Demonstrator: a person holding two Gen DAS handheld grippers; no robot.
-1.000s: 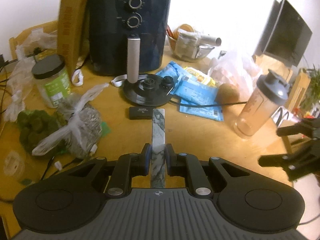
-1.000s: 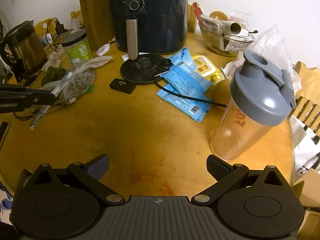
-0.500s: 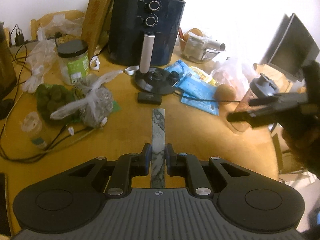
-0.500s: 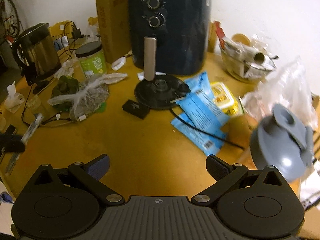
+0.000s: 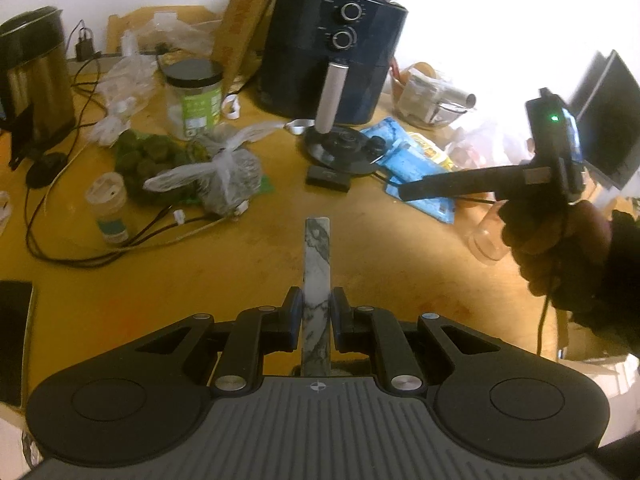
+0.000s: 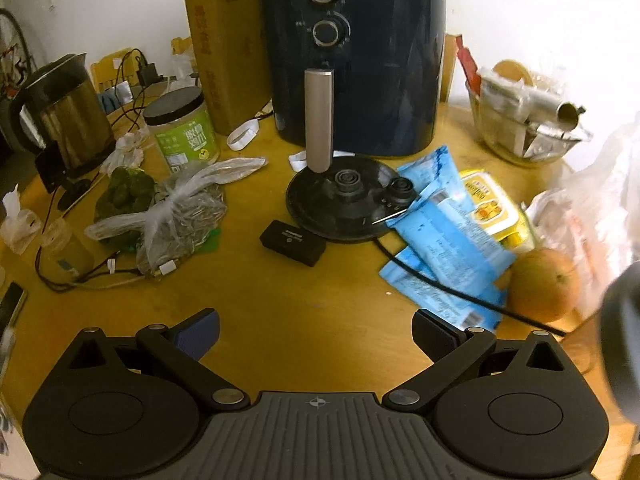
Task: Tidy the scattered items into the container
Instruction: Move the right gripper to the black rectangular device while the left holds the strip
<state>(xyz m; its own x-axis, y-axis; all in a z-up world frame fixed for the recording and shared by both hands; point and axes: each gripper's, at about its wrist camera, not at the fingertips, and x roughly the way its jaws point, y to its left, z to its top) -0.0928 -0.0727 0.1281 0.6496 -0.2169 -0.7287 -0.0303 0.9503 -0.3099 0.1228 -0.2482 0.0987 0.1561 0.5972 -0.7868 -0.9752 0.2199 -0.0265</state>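
My left gripper [image 5: 316, 305] is shut on a thin marble-patterned strip [image 5: 317, 248], which sticks straight forward above the wooden table [image 5: 240, 280]. My right gripper [image 6: 316, 330] stands open over bare table with nothing between its fingers. In the left wrist view the right gripper [image 5: 476, 184] hangs at the right, held by a hand [image 5: 560, 248]. On the table lie a small black box [image 6: 292, 242], blue packets [image 6: 444, 240], a yellow packet [image 6: 488, 204], an orange [image 6: 544, 284] and a tied bag of seeds [image 6: 180, 216]. A glass bowl [image 6: 520, 140] of oddments stands at the back right.
A dark air fryer [image 6: 356, 56] and a cardboard box [image 6: 220, 40] stand at the back. A kettle base [image 6: 344, 204] with a black cord, a green-labelled jar [image 6: 182, 128], a steel kettle [image 6: 64, 112] and cables lie on the left. A blurred grey shaker lid [image 6: 620, 340] fills the right edge.
Both grippers have pulled back and risen, so more of the table shows. The right gripper has swung left and the shaker bottle slid to its right edge. The strip stays in the left gripper.
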